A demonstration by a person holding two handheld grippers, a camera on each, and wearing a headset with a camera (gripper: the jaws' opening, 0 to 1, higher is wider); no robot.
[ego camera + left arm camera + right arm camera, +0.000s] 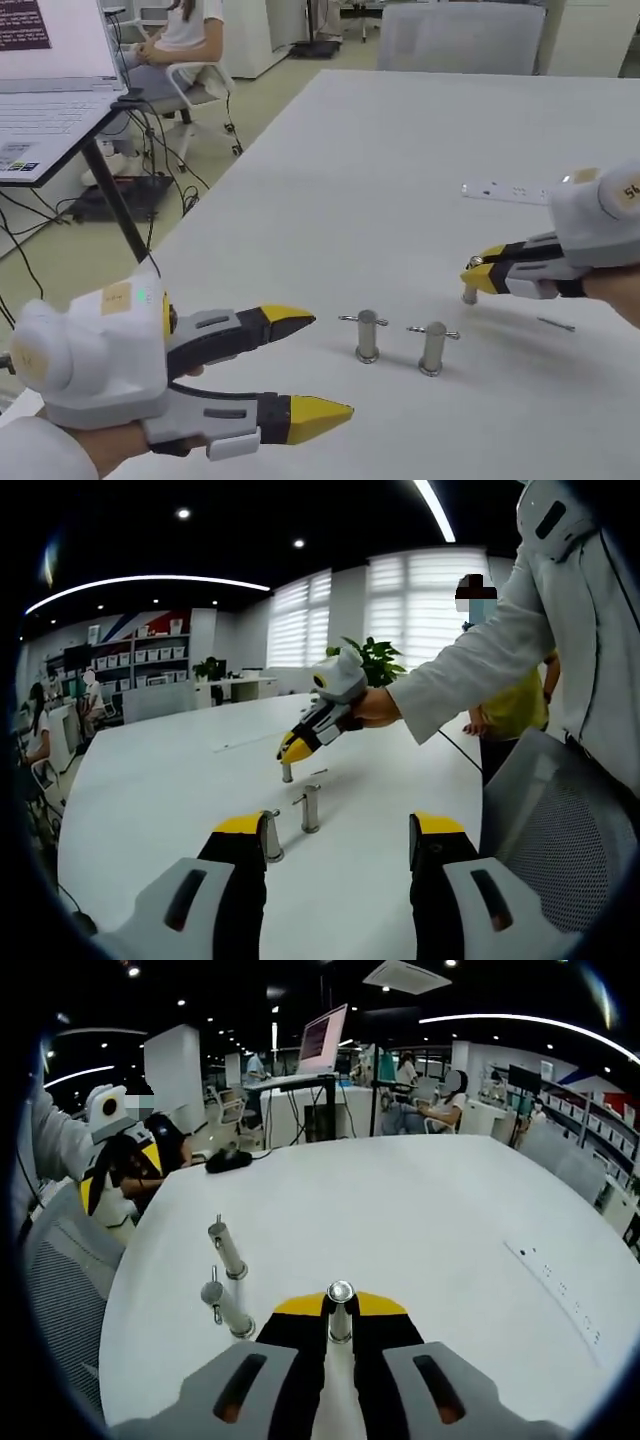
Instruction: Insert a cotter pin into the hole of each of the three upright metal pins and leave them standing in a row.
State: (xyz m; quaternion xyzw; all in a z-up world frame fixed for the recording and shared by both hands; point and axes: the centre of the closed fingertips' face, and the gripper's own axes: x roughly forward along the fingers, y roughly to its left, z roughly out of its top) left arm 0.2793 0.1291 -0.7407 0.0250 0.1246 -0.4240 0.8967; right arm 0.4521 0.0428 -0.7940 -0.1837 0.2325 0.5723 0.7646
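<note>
The head camera looked forward and down from close above the white table (400, 150), with the left gripper (331, 364) on the near left of the middle metal pin (433, 347) and the right gripper (478, 280) just beyond that pin to the right. The left gripper camera sat low, well back from the middle metal pin (310, 808), facing along the row. The right gripper camera faced back from the opposite side, much nearer, with the end pin (340, 1308) between its jaws; all three views shared the middle metal pin (228, 1310) and the table around it.
</note>
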